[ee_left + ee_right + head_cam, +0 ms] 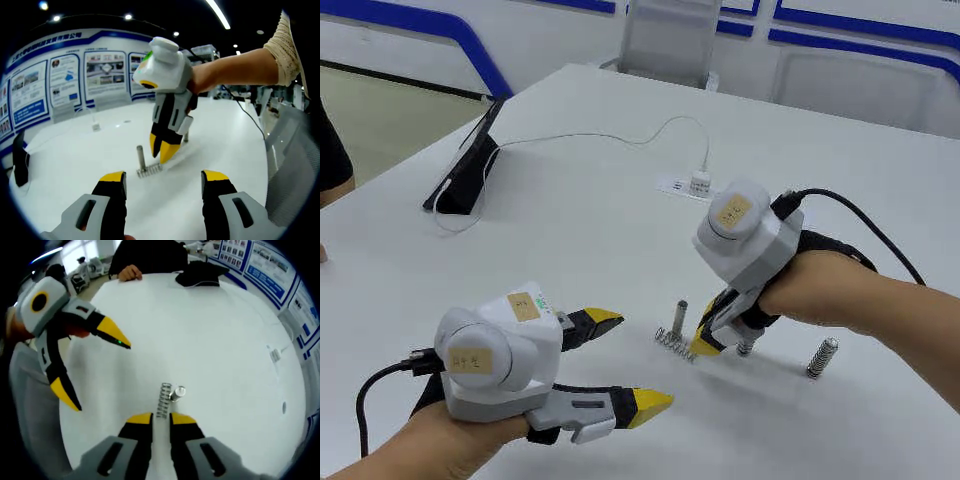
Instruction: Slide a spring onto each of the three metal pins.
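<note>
The spring (pixel 672 343) lies flat on the table (pixel 570 220), touching the foot of an upright, bare pin (pixel 679 318), at the pin's 6 o'clock in the head view. The right gripper (pixel 705 345) points down at the spring's end from about 2 o'clock. Its jaws are drawn nearly together about that end (whether they already pinch it, I cannot tell), probably to lift the coil and stand it over the pin's tip. At the pin's 3 o'clock, well apart, a second spring (pixel 822 357) stands tilted, seemingly already on a pin. The left gripper (pixel 625 360) hovers at 8 o'clock with its jaws wide apart and holding nothing. It is likely kept back to leave room, ready to steady the pin.
</note>
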`<state>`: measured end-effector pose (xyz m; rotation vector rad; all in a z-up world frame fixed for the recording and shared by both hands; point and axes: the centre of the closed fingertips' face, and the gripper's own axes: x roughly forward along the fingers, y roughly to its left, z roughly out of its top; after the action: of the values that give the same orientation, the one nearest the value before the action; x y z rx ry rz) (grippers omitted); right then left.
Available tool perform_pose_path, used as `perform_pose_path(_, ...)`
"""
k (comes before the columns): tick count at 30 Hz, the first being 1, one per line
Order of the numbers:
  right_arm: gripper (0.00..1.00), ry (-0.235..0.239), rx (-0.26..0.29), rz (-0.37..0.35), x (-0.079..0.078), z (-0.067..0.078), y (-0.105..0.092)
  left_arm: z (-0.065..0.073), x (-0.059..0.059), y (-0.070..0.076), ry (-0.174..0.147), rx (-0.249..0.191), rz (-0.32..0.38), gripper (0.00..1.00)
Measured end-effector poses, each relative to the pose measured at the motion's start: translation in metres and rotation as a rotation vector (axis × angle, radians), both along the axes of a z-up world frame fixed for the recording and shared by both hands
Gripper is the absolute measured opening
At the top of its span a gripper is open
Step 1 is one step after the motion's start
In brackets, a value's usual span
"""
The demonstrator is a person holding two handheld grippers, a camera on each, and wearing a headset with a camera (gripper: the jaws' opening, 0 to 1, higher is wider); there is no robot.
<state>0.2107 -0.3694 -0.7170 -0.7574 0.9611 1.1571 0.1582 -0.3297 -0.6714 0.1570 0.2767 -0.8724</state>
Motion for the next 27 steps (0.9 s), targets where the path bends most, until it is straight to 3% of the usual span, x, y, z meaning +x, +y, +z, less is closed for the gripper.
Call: perform_pose_path(27,0.12,0.041,-0.008,-0.073,0.007,-0.025,0.002,-0.004,0.000,0.003,0.010,0.008,0.007,0.60)
